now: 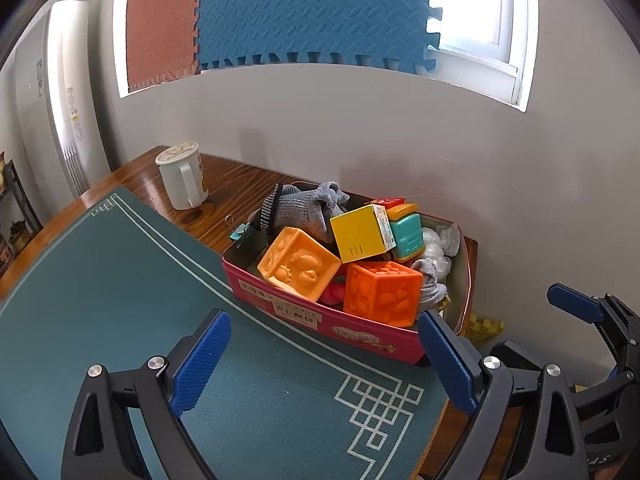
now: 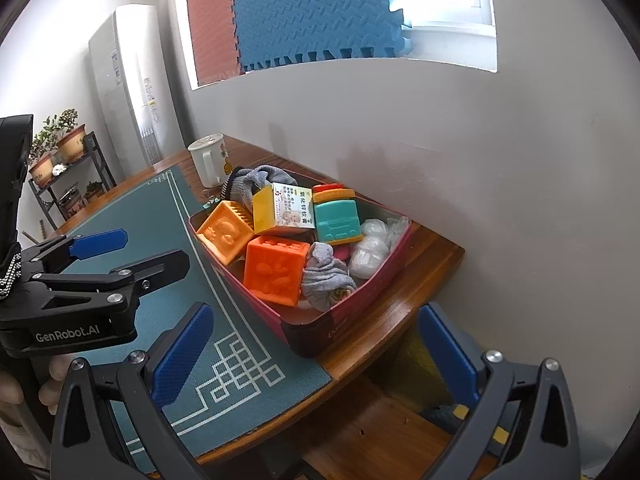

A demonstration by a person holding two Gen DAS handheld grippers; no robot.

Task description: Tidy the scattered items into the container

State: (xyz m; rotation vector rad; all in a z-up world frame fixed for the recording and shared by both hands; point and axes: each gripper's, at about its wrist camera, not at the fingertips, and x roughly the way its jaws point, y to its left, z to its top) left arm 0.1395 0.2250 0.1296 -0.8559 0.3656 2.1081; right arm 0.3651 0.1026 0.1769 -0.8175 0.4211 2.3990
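Note:
A red box (image 1: pixel 360 334) (image 2: pixel 320 326) stands at the table's far right corner against the wall. It holds a light orange cube (image 1: pixel 298 264) (image 2: pixel 226 232), a darker orange cube (image 1: pixel 382 292) (image 2: pixel 276 270), a yellow carton (image 1: pixel 360 234) (image 2: pixel 280 210), a teal toy bus (image 1: pixel 408 234) (image 2: pixel 336 216), grey socks (image 1: pixel 312 208) (image 2: pixel 326 276) and white wrapped lumps (image 2: pixel 370 250). My left gripper (image 1: pixel 324 364) is open and empty above the green mat, just in front of the box. My right gripper (image 2: pixel 316 356) is open and empty, over the table's corner, right of the box.
A green mat (image 1: pixel 120 300) (image 2: pixel 168 216) covers the wooden table (image 2: pixel 432 252). A white mug (image 1: pixel 184 178) (image 2: pixel 210 160) stands at the back beside the wall. A binder clip (image 1: pixel 240 232) lies behind the box. Beyond the left edge are a plant shelf (image 2: pixel 66 176) and a tall air conditioner (image 2: pixel 128 80).

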